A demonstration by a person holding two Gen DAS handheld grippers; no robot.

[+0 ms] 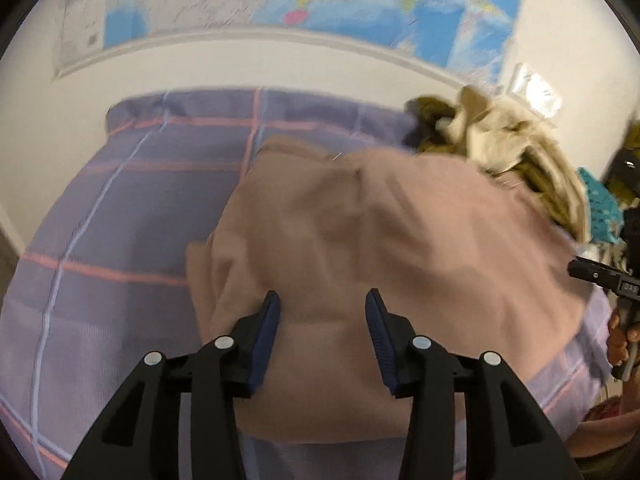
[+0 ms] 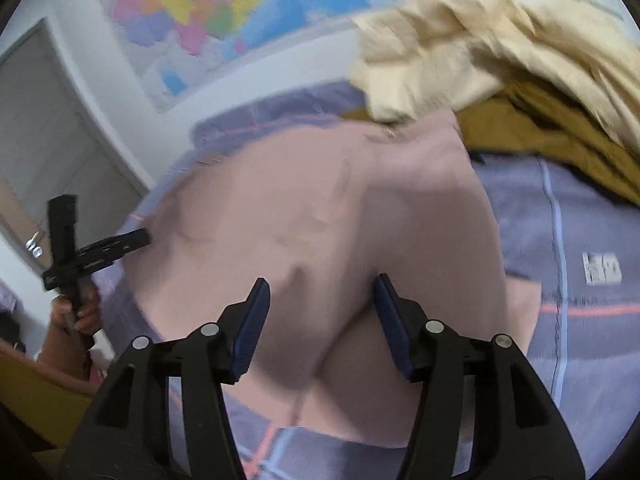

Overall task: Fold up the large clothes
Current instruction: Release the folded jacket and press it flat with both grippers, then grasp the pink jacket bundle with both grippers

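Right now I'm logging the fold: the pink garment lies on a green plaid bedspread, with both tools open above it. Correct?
Not quite: the bedspread is purple plaid, not green, as the left wrist view shows. The pink garment lies on it, with the left tool and right tool open above it.

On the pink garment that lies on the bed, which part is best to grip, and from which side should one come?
Probably the near hem of the pink garment, the edge closest to both grippers. It lies flat and free on the checked bedcover, while the far edge runs under the pile of clothes. Come from the near side, the left gripper and the right gripper at opposite ends; both are open and hold nothing.
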